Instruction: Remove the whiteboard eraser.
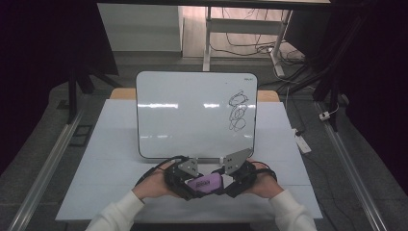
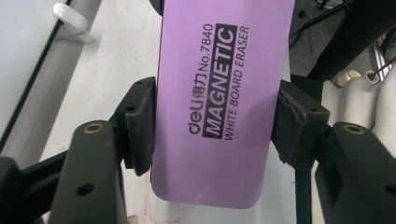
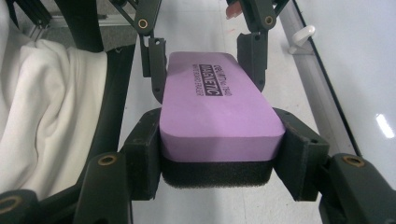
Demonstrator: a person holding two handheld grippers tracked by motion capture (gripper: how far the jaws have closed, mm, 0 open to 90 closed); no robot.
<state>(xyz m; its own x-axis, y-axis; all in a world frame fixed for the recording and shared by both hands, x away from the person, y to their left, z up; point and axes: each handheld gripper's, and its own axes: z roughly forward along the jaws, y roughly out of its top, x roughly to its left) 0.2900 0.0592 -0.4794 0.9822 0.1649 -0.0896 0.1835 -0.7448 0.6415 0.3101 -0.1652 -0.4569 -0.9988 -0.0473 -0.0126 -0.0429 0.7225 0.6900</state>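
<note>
At the lower centre of the high view, the purple eraser (image 1: 204, 183) is clamped between the left tool (image 1: 186, 182) and right tool (image 1: 225, 182), a handover judged underway, release by one tool being called for next.

Purple eraser (image 2: 219, 102) between black jaws

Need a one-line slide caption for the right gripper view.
Purple whiteboard eraser clamped in the right tool, left tool closing around its far end.
</note>
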